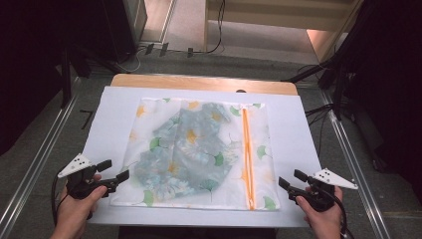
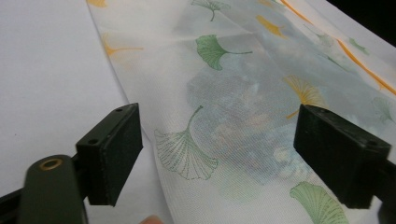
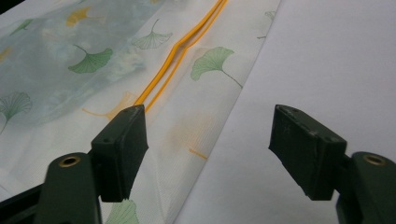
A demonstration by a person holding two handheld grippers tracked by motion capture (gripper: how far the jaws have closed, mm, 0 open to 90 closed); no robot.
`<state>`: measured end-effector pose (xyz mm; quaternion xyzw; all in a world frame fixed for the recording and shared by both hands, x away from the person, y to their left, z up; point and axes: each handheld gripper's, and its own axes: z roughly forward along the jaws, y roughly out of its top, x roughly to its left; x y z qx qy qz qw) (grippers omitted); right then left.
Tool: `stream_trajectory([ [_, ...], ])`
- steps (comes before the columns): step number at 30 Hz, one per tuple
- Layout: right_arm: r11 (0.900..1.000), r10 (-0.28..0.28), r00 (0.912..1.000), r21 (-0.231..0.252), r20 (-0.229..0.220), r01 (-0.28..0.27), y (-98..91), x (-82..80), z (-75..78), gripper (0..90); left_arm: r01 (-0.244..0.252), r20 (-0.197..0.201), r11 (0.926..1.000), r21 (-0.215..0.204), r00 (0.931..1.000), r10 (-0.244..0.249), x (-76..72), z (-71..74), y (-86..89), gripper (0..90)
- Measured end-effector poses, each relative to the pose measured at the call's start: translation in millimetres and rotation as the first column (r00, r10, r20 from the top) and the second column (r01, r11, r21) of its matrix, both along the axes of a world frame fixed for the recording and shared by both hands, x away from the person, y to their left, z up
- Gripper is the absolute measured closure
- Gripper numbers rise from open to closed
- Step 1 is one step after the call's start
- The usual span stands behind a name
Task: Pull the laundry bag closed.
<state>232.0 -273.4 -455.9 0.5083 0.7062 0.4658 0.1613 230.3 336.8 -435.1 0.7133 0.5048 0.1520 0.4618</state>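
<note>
Spread flat on the white sheet (image 1: 298, 129) covering the table: a sheer mesh laundry bag (image 1: 199, 154) printed with ginkgo leaves, a bluish garment (image 1: 189, 149) showing through, orange zipper (image 1: 246, 154) running down its right side. Poised at the near corners, left gripper (image 1: 113, 173) and right gripper (image 1: 291, 180), jaws spread wide, nothing held. Probably placed for a two-cornered pickup or for working the zipper.

A lab-style recording setup: a white-covered table (image 1: 119, 114) on grey carpet, metal floor rails (image 1: 37, 164) at nine and three o'clock, cables (image 1: 149, 50) and dark stand legs (image 1: 318, 72) toward twelve.
</note>
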Motion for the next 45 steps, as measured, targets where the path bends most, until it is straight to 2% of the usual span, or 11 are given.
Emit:
stream_trajectory([
  [3, 0.9998, 0.004, 0.9996, 0.021, -0.026, -0.003, 2.5, -0.2, -0.1, 39.0, 0.013, -0.001, 0.9998, 0.012, 0.9999, -0.013, 0.3, -0.4, -5.3, 38.7],
  [6, 0.9999, -0.016, 0.9989, -0.001, -0.043, 0.016, 8.4, -1.1, -0.2, 47.7, 0.003, -0.086, 0.9998, 0.019, 0.9963, -0.002, 3.4, -5.0, -13.3, 59.5],
  [7, 0.9999, -0.016, 0.9989, -0.001, -0.043, 0.016, 8.4, -1.1, -0.2, 47.7, 0.007, -0.102, 0.9997, 0.024, 0.9948, -0.004, 4.2, -6.2, -15.9, 59.5],
  [12, 0.9968, 0.081, 0.9959, 0.006, -0.042, -0.080, 21.4, -2.1, 3.9, 67.0, 0.029, -0.073, 0.9994, 0.020, 0.9969, -0.027, 5.8, -4.0, -37.9, 84.9],
  [19, 0.9831, 0.178, 0.9826, 0.053, -0.052, -0.175, 39.6, -4.5, 1.0, 72.6, 0.125, -0.072, 0.9922, 0.008, 0.9897, -0.124, 9.5, -4.1, -65.9, 90.0],
  [22, 0.9747, 0.223, 0.9728, 0.006, -0.062, -0.223, 52.5, -5.1, -1.8, 71.2, 0.163, -0.075, 0.9863, 0.024, 0.9841, -0.161, 10.0, -4.6, -81.9, 90.0],
  [24, 0.9696, 0.244, 0.9693, -0.013, -0.033, -0.244, 60.0, -6.3, -3.5, 69.8, 0.197, -0.077, 0.9800, 0.025, 0.9778, -0.195, 10.5, -5.0, -92.9, 90.0],
  [29, 0.9598, 0.280, 0.9553, 0.007, -0.095, -0.281, 69.2, -8.3, -2.8, 82.1, 0.280, -0.084, 0.9597, 0.030, 0.9574, -0.276, 8.4, -7.0, -127.4, 90.0],
  [32, 0.9569, 0.289, 0.9480, 0.005, -0.134, -0.291, 70.7, -9.3, -4.1, 88.3, 0.338, -0.090, 0.9407, 0.031, 0.9383, -0.334, 7.6, -9.9, -152.9, 90.0],
  [41, 0.9485, 0.312, 0.9255, 0.015, -0.215, -0.316, 75.6, -8.0, -11.1, 82.6, 0.471, -0.105, 0.8808, 0.049, 0.8794, -0.464, 2.7, -20.3, -225.2, 90.0],
  [45, 0.9474, 0.315, 0.9228, 0.015, -0.222, -0.320, 77.4, -7.7, -12.7, 81.4, 0.495, -0.110, 0.8676, 0.047, 0.8659, -0.488, 3.4, -23.7, -243.2, 90.0],
])
